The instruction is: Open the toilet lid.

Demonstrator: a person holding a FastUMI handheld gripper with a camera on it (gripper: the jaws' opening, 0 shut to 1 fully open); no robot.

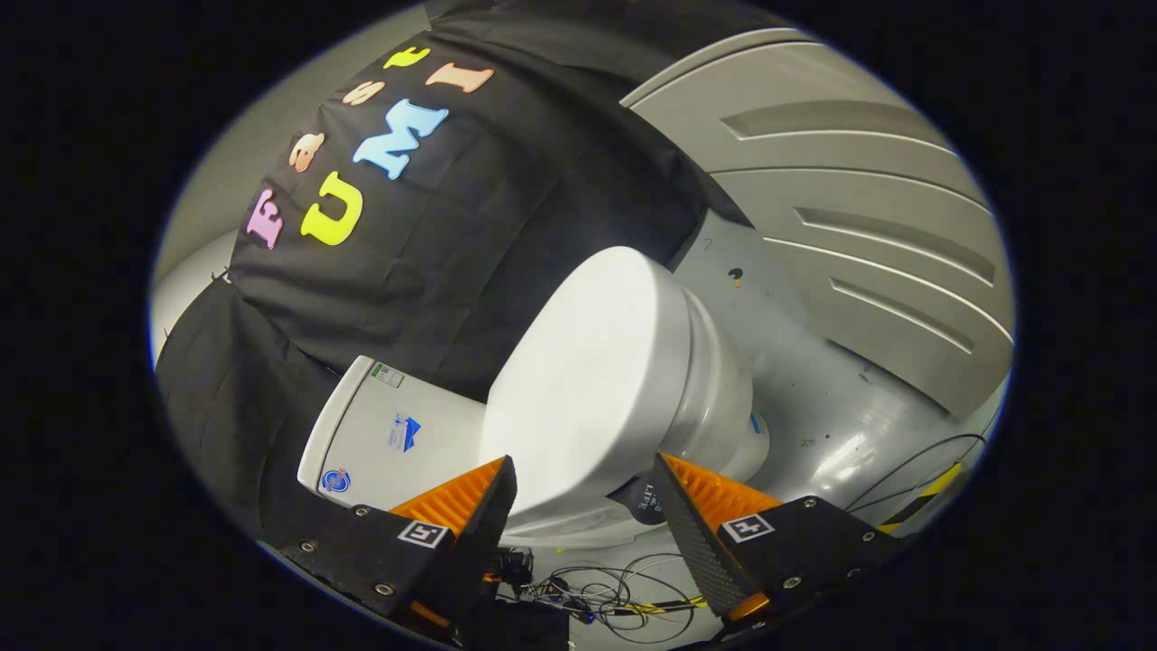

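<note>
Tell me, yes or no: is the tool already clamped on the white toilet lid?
No. The tool is open, its fingers apart with the front rim of the closed white toilet lid just ahead, between them.

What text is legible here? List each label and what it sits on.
White ceramic cistern, three stickers: too small to read.
White toilet bowl, small blue sticker at its base: blurred.
Gripper, square black-and-white tags: patterns, no words; jaws open, white toilet lid just ahead.
</note>
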